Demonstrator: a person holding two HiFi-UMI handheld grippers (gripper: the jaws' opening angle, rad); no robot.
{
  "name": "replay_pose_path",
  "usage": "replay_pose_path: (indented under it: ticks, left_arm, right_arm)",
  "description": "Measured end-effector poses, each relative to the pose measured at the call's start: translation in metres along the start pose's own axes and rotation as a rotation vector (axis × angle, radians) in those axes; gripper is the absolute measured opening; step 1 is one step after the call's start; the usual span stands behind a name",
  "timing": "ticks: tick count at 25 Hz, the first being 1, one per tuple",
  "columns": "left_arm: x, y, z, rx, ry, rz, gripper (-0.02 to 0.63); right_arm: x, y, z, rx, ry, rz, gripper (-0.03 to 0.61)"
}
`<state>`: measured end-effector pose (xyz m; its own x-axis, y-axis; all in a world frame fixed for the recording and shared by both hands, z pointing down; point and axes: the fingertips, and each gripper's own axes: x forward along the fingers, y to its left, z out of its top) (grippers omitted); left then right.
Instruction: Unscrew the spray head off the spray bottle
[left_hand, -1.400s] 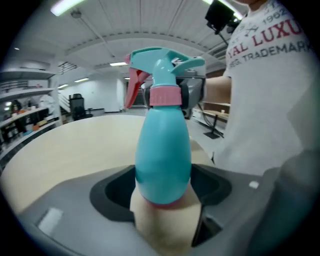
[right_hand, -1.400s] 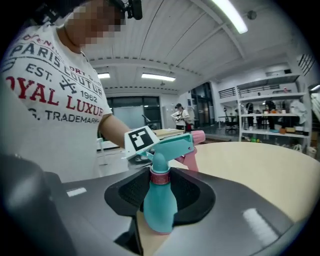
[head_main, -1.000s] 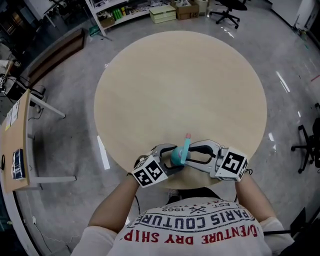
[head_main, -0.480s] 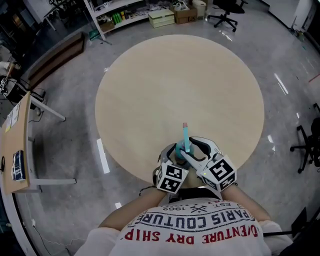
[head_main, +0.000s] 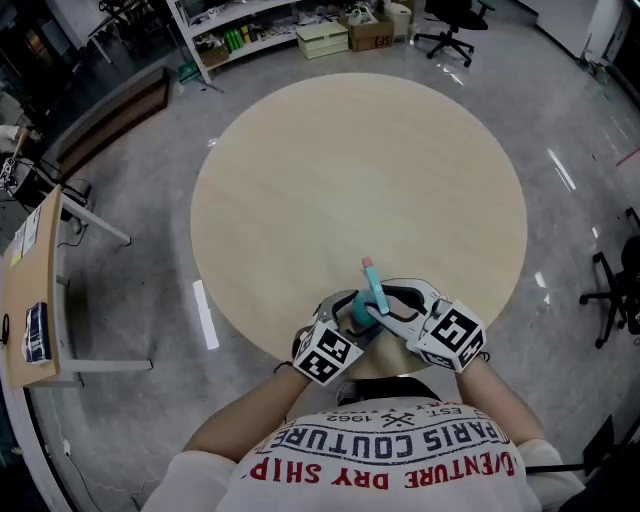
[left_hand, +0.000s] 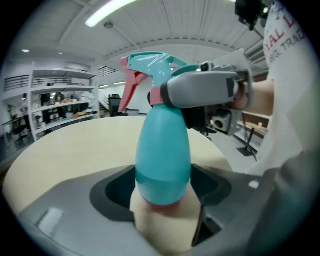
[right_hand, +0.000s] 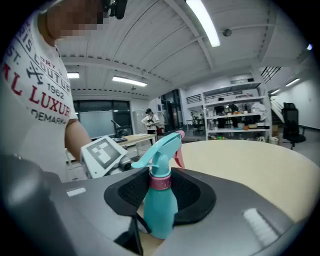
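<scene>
While the spray head (right_hand: 162, 145) is still sitting on the bottle (left_hand: 164, 150) at the table's (head_main: 350, 170) near edge, we are finding the left gripper (left_hand: 162, 192) clamping its body and the right gripper (right_hand: 159, 192), jaws just closing, pinching the collar (right_hand: 160, 182); the unscrewing is remaining unfinished.

Head view: left gripper (head_main: 343, 312) and right gripper (head_main: 388, 305) are covering most of the spray bottle (head_main: 358, 312) between them. Left gripper view: the right gripper's jaw is masking the spray head (left_hand: 150, 65) collar. Shelf (head_main: 240, 30) contents, far beyond both grippers, are reading too small to identify.
</scene>
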<state>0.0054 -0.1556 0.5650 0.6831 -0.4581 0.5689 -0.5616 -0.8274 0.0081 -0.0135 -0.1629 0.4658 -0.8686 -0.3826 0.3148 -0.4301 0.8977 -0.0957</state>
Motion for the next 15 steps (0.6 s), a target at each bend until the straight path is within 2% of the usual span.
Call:
replay_pose_path:
  ticks: [4,6,9,15]
  left_arm:
    - [-0.005,-0.006,-0.004,0.187,0.003,-0.257,0.341]
    - [-0.009,-0.006,-0.006,0.251,0.027,-0.337,0.341]
    - [-0.009,-0.006,-0.006,0.276,0.042,-0.383,0.341]
    - [-0.008,-0.006,-0.007,0.263,0.006,-0.38,0.341]
  right_arm:
    - [-0.003,0.011,-0.001,-0.076,0.024,0.209,0.133]
    - [-0.001,0.016,0.0,-0.102,0.033,0.265,0.132]
    - [0.0,0.016,0.001,-0.105,0.032,0.289,0.13]
    - [0.0,0.014,0.001,-0.061,0.0,0.296,0.133]
